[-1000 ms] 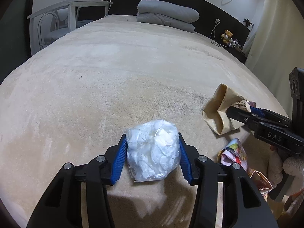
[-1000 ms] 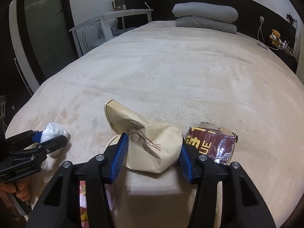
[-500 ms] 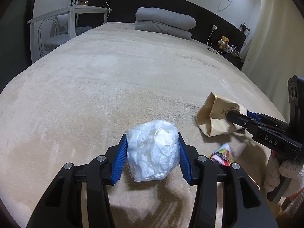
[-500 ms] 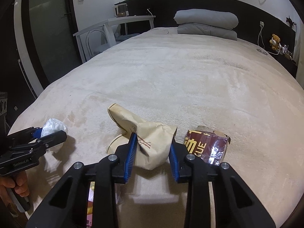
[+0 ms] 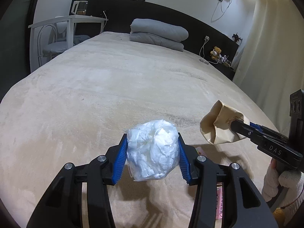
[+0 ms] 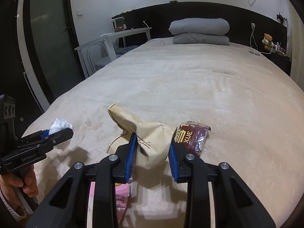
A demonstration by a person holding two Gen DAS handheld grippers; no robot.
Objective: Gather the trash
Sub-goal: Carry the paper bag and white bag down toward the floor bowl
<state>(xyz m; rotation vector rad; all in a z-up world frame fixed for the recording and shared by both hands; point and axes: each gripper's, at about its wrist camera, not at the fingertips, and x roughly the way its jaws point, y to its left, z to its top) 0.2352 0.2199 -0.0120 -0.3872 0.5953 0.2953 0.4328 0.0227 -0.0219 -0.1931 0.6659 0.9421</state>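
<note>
Both grippers have risen — left gripper (image 5: 152, 159) clamps white wad (image 5: 153, 150), right gripper (image 6: 152, 152) paper bag (image 6: 152, 140).

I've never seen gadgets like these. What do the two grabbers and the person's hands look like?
Both handheld grippers, left gripper and right gripper, are black plastic with ribbed blue pads and silver bolts. One bears white lettering "DAS", the other "GenRobot.AI". A white knit glove covers the right hand.
</note>
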